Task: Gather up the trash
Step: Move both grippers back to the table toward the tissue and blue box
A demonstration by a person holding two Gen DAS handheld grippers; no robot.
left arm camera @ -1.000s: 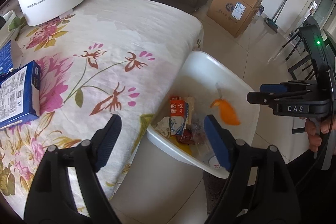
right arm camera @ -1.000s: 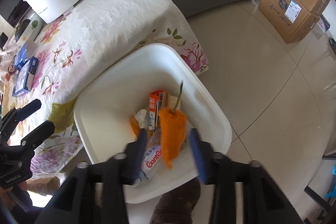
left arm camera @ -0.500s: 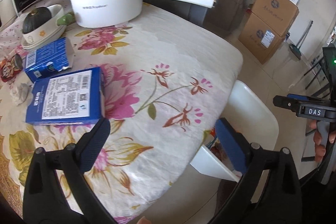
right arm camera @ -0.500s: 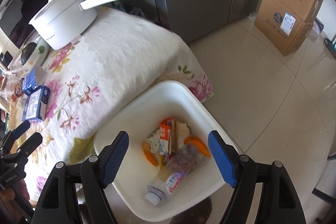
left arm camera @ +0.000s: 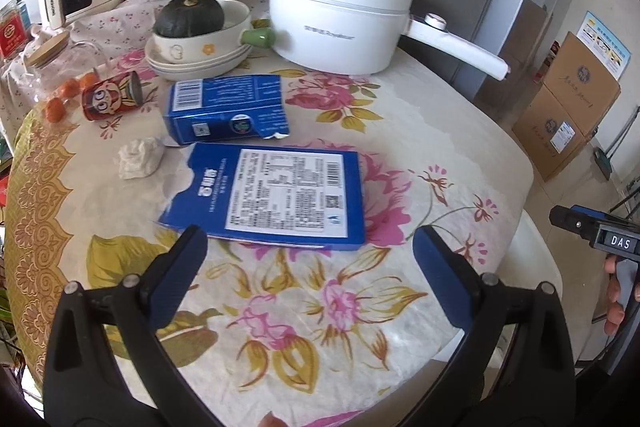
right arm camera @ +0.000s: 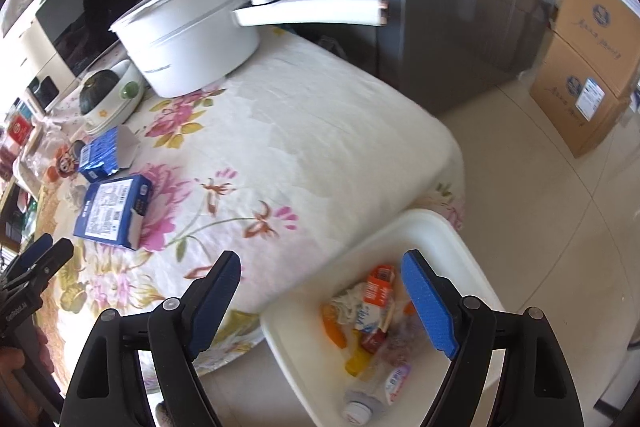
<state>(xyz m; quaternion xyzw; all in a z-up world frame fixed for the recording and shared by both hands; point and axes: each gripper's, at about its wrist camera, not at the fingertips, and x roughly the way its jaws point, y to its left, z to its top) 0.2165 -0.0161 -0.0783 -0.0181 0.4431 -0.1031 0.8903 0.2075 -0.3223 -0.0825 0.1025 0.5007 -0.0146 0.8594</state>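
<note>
Trash is partly collected: a carton, orange peel and a plastic bottle lie in the white plastic bin (right arm camera: 404,227) at lower right. Left on the floral tablecloth (left arm camera: 400,147) at centre frame are a flat blue cardboard box (left arm camera: 276,195), a torn blue carton (left arm camera: 224,109) and a crumpled white tissue (left arm camera: 138,159). The left gripper (left arm camera: 310,269) is held wide apart and empty; the right gripper (right arm camera: 322,303) is opening, with nothing between its jaws.

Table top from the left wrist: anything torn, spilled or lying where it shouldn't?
Yes. The smaller blue carton lies on its side with one end torn open and ragged. A crumpled white wad sits loose beside it, and a red cartoon can lies tipped over. No spill shows.
</note>
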